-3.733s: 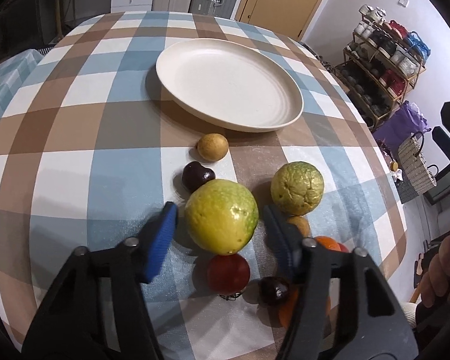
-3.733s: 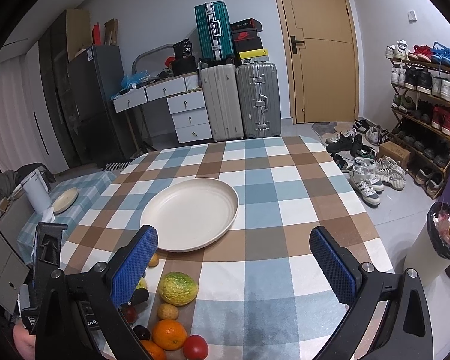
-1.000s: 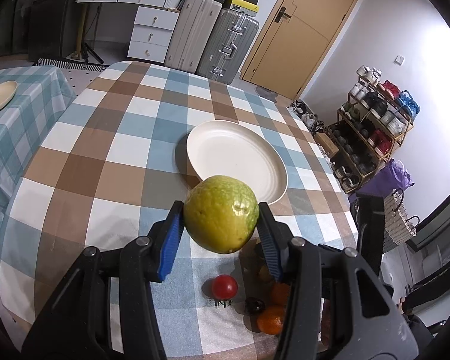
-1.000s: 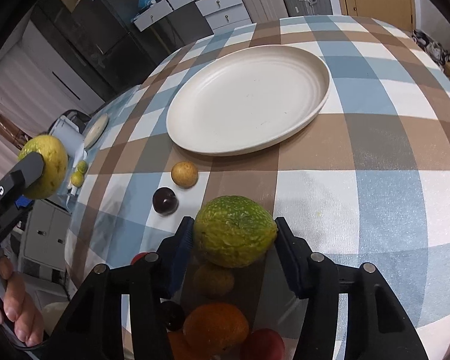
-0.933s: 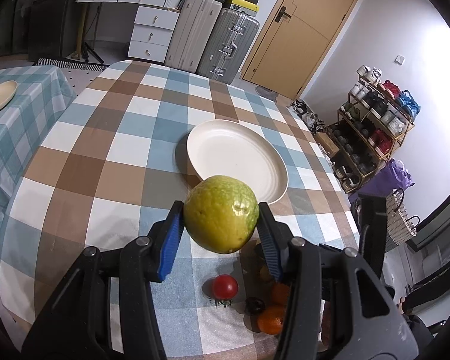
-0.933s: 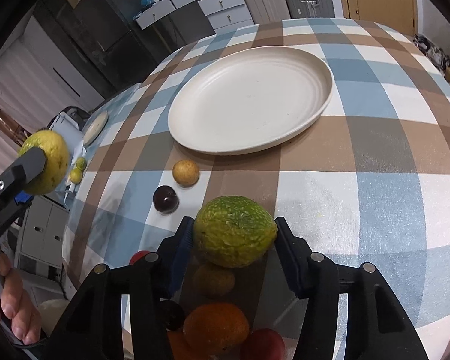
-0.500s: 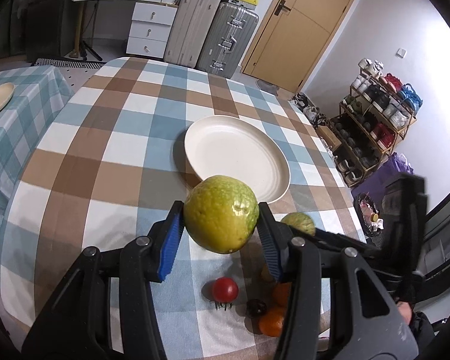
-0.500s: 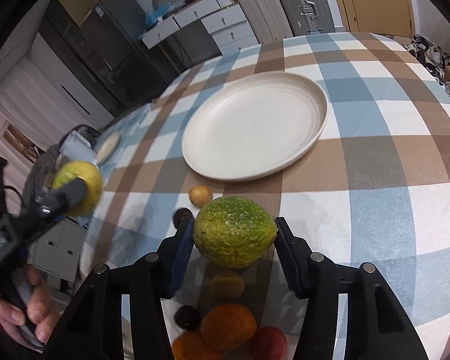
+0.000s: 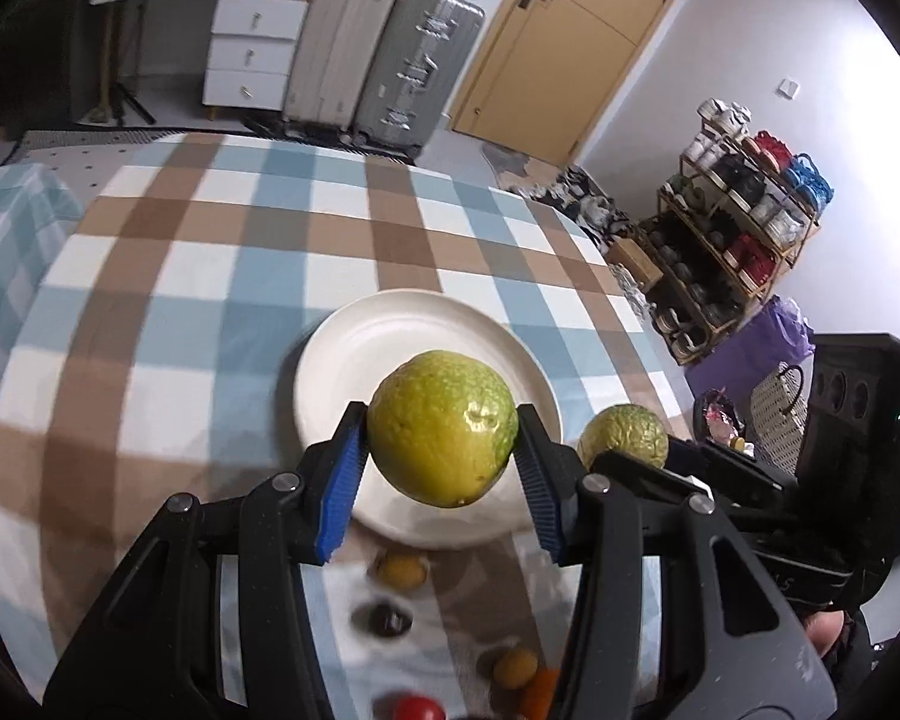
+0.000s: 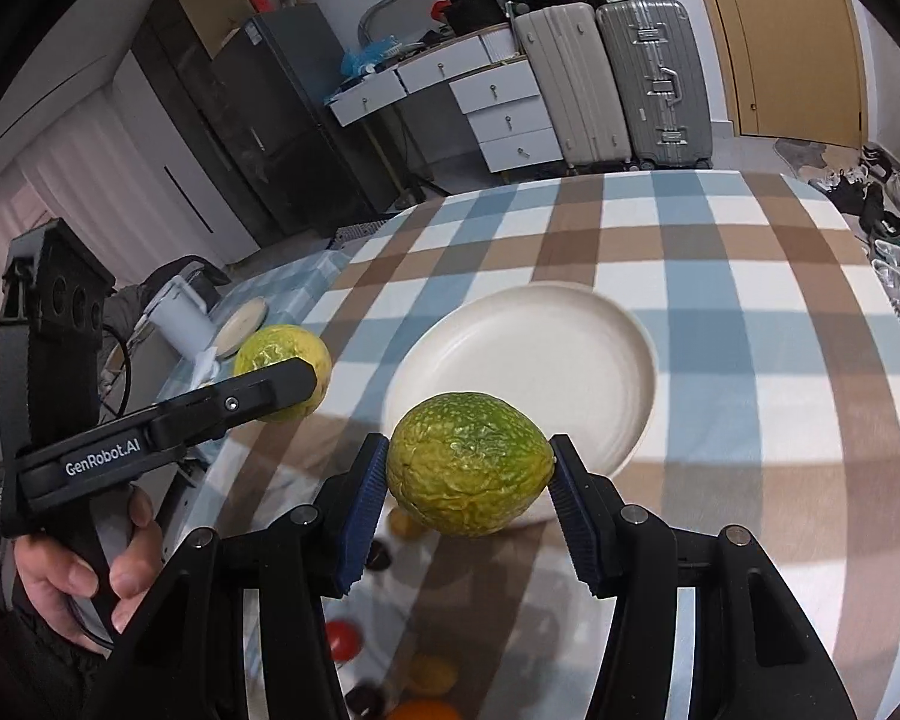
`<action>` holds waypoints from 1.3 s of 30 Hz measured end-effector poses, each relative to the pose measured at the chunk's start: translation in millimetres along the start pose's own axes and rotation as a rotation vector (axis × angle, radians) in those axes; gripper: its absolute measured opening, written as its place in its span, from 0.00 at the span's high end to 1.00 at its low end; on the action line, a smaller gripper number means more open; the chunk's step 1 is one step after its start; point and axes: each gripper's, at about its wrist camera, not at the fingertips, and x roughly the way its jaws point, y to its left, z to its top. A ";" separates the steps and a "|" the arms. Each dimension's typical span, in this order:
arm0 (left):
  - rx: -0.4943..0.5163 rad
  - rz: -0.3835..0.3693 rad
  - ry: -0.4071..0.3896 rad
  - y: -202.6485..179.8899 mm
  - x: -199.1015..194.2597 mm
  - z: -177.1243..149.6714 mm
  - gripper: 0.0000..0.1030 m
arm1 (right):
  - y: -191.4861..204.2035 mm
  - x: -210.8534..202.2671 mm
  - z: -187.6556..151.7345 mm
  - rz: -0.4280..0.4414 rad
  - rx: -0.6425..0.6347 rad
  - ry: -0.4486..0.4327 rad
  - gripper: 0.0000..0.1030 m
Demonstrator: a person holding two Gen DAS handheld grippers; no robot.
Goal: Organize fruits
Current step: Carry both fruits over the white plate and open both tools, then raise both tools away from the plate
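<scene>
Both pairs of jaws are clamped on fruit, partly open around it. Our left gripper (image 9: 442,461) holds a smooth guava (image 9: 442,427) in the air above the near half of the plate (image 9: 354,348). Our right gripper (image 10: 468,495) holds a bumpy citrus (image 10: 469,471) above the plate's near rim. Small fruits (image 9: 399,570) lie on the checked table (image 9: 168,300) just before the plate.

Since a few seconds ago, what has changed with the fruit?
Both big green fruits left the table: the left gripper took the smooth guava, the right gripper the bumpy one, and both carried them up toward the plate. The plate is still empty; the small fruits remain on the cloth.
</scene>
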 end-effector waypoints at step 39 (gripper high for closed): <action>-0.063 -0.022 0.128 5.7 99.7 86.9 0.19 | -43.3 62.3 62.6 -0.038 -0.070 -0.035 0.20</action>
